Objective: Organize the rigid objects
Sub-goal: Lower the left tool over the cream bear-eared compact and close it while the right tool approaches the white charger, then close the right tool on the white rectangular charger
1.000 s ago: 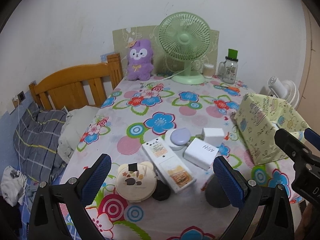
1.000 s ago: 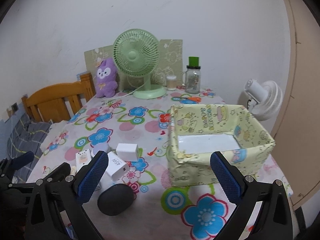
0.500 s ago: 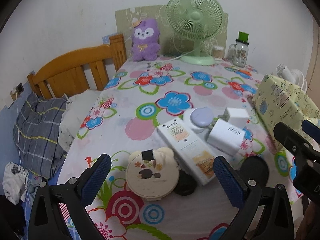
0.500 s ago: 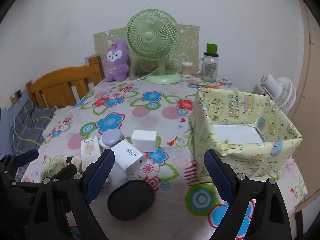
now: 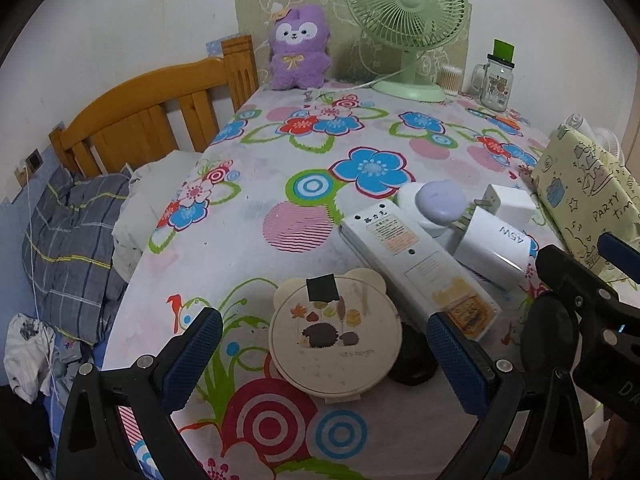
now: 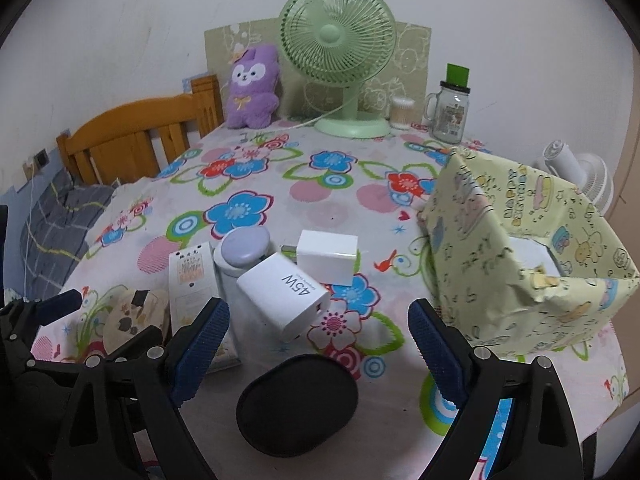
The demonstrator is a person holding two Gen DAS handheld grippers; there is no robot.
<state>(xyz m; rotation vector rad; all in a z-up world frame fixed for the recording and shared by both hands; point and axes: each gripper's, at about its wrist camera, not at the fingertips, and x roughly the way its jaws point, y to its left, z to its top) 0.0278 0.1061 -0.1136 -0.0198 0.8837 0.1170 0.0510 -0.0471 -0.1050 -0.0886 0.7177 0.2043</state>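
My left gripper [image 5: 325, 358] is open, its blue pads on either side of a round cream compact [image 5: 336, 344] with a hedgehog picture. A small black object [image 5: 412, 364] and a long white remote [image 5: 416, 268] lie just to its right. My right gripper [image 6: 318, 344] is open over a black oval case [image 6: 296, 400] that nothing touches. Ahead of it lie a white 45W charger [image 6: 284, 296], a smaller white charger [image 6: 328, 256] and a purple-lidded round case [image 6: 244, 248]. A yellow paper-wrapped box [image 6: 532, 256] stands open-topped at the right.
A green fan [image 6: 336, 44], a purple plush [image 6: 252, 88], a glass jar mug [image 6: 450, 108] and a cotton-swab pot [image 6: 402, 112] stand along the table's far edge. A wooden headboard [image 5: 152, 112] and bedding [image 5: 72, 240] lie left. A white fan [image 6: 576, 172] sits beyond the right edge.
Both grippers have come down and closer to the objects, tilting downward. The compact now sits between the left pads. The right jaws have narrowed a little.
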